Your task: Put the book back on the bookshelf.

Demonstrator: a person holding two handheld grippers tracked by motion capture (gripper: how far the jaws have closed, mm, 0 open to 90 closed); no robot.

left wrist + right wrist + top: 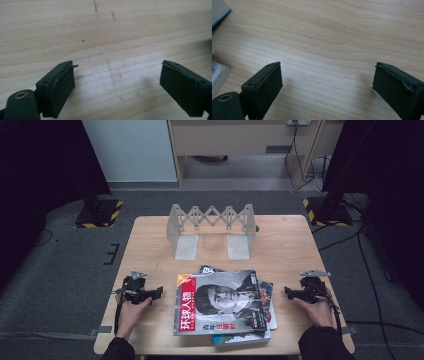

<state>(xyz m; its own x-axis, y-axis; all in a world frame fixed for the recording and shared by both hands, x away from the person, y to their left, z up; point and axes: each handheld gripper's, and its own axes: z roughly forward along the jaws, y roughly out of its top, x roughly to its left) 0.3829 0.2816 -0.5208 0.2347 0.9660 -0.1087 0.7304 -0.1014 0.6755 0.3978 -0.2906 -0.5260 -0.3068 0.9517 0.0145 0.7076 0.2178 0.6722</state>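
Observation:
A stack of magazines (222,305) lies at the front middle of the wooden table (150,245), the top one with a red title strip and a dark cover picture. Left of the stack a hand holds my left gripper (161,291), pointing toward the magazines; its jaws stand wide apart over bare wood (117,75), nothing between them. Right of the stack my right gripper (286,292) points back toward the magazines, jaws also apart over bare wood (327,82). Magazine corners (218,72) show at the left edge of the right gripper view.
An expandable metal book rack (212,227) with two flat base plates stands at the back middle of the table. Beyond the table are grey carpet, stand bases with yellow-black tape (97,212), and cables on the floor at the right.

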